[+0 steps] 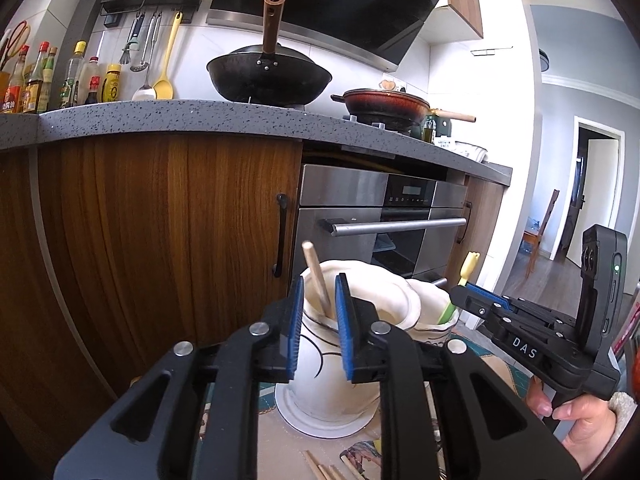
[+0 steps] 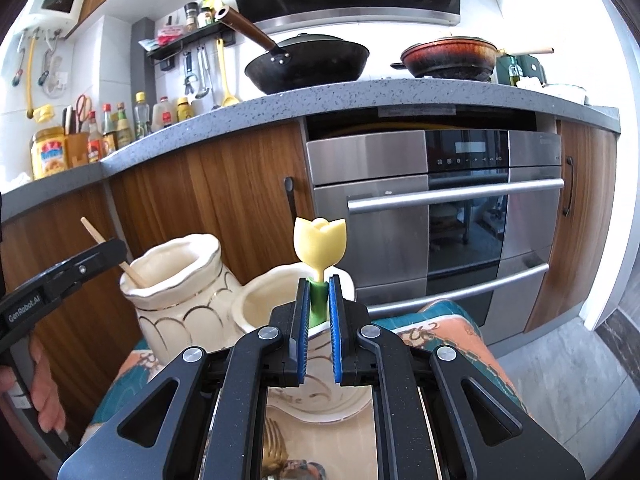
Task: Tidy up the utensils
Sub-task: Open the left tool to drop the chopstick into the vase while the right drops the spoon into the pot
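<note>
Left wrist view: left hand-held gripper (image 1: 319, 312), ribbed blue pads apart, flanking a slim wooden chopstick (image 1: 316, 276) leaning upper-left in the glossy cream scalloped vase (image 1: 332, 380).
Right wrist view: right hand-held gripper (image 2: 319, 320) clamped on the tulip-topped utensil (image 2: 320, 252), green stem upright, yellow bloom upward, over the second cream vase (image 2: 260, 308).

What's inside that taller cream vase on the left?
A single wooden stick leans in the taller vase, its top poking above the rim. Its lower end and the vase's bottom are hidden by the wall, so anything else inside can't be seen.
</note>
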A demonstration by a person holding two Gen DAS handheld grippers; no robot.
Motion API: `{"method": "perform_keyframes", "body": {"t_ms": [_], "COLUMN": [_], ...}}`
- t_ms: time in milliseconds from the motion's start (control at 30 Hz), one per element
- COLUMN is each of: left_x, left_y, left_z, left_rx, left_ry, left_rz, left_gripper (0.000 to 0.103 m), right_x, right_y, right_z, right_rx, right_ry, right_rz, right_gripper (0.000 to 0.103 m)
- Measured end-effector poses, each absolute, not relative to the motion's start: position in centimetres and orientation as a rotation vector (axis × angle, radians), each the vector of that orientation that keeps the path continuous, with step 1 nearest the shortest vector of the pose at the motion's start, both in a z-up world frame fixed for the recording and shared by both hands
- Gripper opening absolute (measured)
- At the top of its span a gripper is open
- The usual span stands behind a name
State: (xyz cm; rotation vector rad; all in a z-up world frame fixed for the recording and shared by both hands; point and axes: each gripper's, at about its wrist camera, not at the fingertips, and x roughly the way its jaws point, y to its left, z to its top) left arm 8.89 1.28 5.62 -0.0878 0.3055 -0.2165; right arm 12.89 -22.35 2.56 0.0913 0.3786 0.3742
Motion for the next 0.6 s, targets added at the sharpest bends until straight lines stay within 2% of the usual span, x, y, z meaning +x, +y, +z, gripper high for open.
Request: {"method": "perform_keyframes", "body": {"t_ms": [67,133,300,367,467,533,600], "left_x": [8.7,8.4,7.5,7.1,6.2,5.5,4.9], "left_y": [1.4,1.6,1.9,2.1,2.4,2.6,2.8], "left_z": [5.7,5.7,5.6,5.5,5.3,4.9,4.6], "left_rx": [-0.089,-0.094,-0.103,-0.108,-0.113,-0.121,-0.124], "left_ry": [0.297,0.284,0.277,0.279,0.282,0.288,0.300], "left_rz": [-0.211,-0.206,-0.189,-0.183,-0.169,-0.158,-0.148], "left_gripper": [0.034,0.046,0.060,0.067,0.079,0.090,0.095], "right_x": [12.7,12.4,11.5,10.9,9.9,9.2,8.4], "right_y": [-22.4,-22.5,-23.2,-23.6,-24.3,-24.7,-24.9], "right_z": [2.6,2.5,2.5,2.4,2.4,2.4,2.2], "right_rx": [0.090,0.096,0.120,0.135,0.153,0.158,0.153], "right_ry": [0.372,0.363,0.352,0.347,0.342,0.341,0.336], "right_rz": [0.372,0.374,0.370,0.370,0.369,0.369,0.364], "right_gripper": [0.031,0.037,0.055,0.065,0.076,0.081,0.086]}}
